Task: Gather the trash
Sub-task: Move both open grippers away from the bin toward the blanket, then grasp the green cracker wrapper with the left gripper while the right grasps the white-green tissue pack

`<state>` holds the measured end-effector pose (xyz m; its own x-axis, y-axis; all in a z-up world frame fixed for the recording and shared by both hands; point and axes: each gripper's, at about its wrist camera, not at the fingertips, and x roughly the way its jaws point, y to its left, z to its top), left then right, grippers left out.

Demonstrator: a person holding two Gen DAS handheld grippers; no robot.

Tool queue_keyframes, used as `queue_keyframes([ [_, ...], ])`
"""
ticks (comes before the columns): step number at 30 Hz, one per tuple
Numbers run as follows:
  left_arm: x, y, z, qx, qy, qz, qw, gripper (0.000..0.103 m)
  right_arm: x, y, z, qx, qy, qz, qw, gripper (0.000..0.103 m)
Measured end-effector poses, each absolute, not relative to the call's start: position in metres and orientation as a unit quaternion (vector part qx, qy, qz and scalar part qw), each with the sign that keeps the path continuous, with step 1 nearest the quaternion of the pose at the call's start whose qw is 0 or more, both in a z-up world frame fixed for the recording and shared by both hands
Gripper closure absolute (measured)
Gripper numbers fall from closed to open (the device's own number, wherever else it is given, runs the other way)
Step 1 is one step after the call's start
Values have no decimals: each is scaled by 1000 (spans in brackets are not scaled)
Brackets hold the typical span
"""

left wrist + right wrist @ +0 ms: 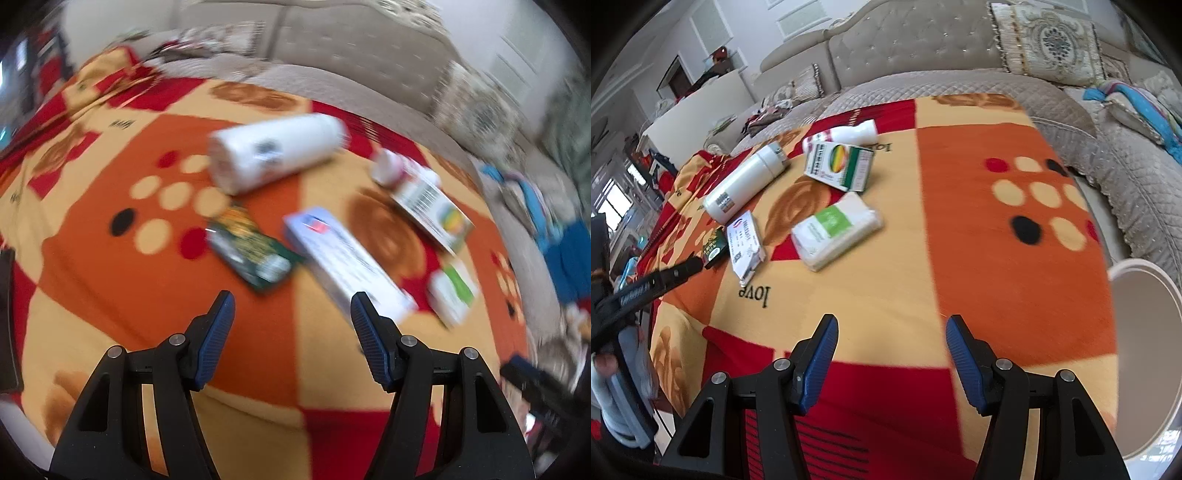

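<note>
Both grippers hang empty above the patterned blanket [886, 302]. The left gripper [291, 314] has its jaws spread, and the long white-and-blue carton [347, 258] lies just past its right finger, centre-right of the left wrist view. The right gripper [892, 336] is likewise released, with the white bin [1145, 350] at the lower right of its view. Best to centre the left jaws across the carton's narrow width, clear of the dark green packet [255, 251] touching it, then close.

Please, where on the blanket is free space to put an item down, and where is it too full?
Free: the orange patch with dots, between the tissue pack and the white bin, and the strip before the right gripper. Crowded: the far left, where the white bottle, the boxes and the small bottle lie close together.
</note>
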<state>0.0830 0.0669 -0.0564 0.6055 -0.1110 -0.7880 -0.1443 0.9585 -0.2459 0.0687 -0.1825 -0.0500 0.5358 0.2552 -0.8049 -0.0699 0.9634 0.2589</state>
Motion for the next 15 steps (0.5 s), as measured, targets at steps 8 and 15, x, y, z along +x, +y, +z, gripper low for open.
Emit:
queue_keyframes([
  [8, 119, 103, -79, -195, 459, 55, 865, 39, 102, -159, -55, 101, 485, 107, 862, 44],
  [15, 144, 106, -90, -209, 465, 60, 858, 39, 139, -143, -56, 102, 485, 93, 863, 43],
])
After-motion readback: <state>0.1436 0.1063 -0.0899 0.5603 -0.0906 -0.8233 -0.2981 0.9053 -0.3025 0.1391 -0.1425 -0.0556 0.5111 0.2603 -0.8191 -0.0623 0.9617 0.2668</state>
